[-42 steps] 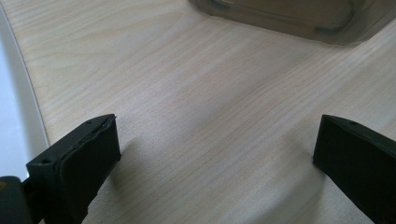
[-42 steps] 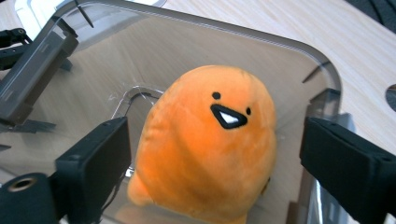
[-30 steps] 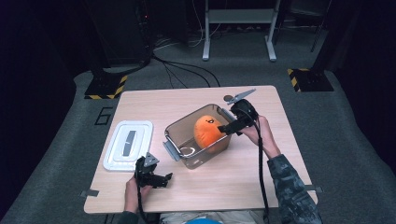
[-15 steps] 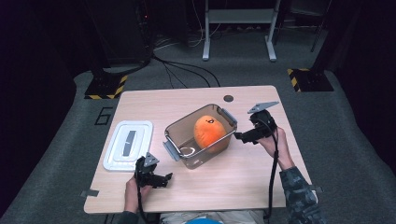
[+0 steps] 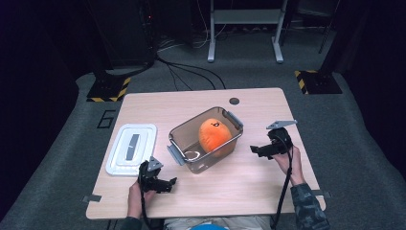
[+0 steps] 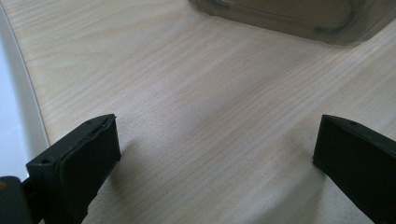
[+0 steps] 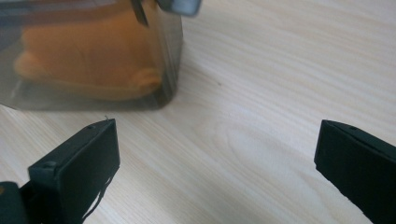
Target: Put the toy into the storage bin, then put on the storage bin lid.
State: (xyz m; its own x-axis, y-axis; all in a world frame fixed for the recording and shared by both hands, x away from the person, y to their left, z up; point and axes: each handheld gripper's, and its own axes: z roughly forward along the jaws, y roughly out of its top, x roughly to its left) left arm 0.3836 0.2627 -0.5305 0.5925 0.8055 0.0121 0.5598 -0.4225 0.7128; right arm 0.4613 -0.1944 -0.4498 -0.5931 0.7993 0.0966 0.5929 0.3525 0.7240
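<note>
My right hand-held gripper [image 5: 254, 150] is empty, jaws wide, orange plush [image 5: 214, 136] sits in the clear bin [image 5: 178, 135] just ahead-left. Lid [image 5: 131, 147] next: left hand-held gripper [image 5: 168, 183], also wide, should approach it low and square.

bare table [image 5: 249, 191] runs along the near edge; the clear bin [image 5: 189, 160] blocks mid-table, the white lid [image 5: 119, 160] the left edge.

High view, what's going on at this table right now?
A person holds a claw in each hand. The orange plush sits inside the clear bin, whose white lid lies apart to its left. The right claw is open beside the bin, holding nothing; the left claw rests open near the lid.
</note>
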